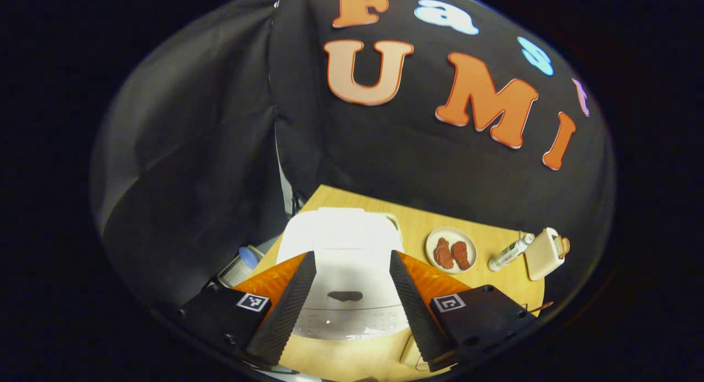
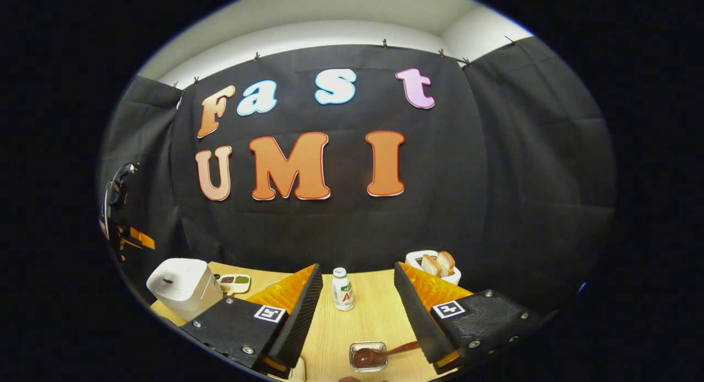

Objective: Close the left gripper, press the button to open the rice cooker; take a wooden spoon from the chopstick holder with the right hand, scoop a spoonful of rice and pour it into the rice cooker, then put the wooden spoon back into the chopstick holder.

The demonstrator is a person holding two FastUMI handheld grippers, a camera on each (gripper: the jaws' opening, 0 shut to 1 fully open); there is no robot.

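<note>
One white rice cooker (image 1: 344, 261) stands lid-down on the wooden bench (image 1: 418, 217), and the left tool (image 1: 352, 294) hangs above it with its two fingers spread wide, holding nothing. Beside the cooker lies one plate (image 1: 451, 249) bearing two reddish pieces, then one small bottle (image 1: 510, 252) and one toaster (image 1: 544, 253). The right tool (image 2: 357, 308) is likewise wide and empty, over the bench with the bottle standing between its fingers. Below it, one wooden spoon (image 2: 379, 353) rests in one clear container (image 2: 368, 357). One divided dish (image 2: 235, 283) sits just beside the cooker.
</note>
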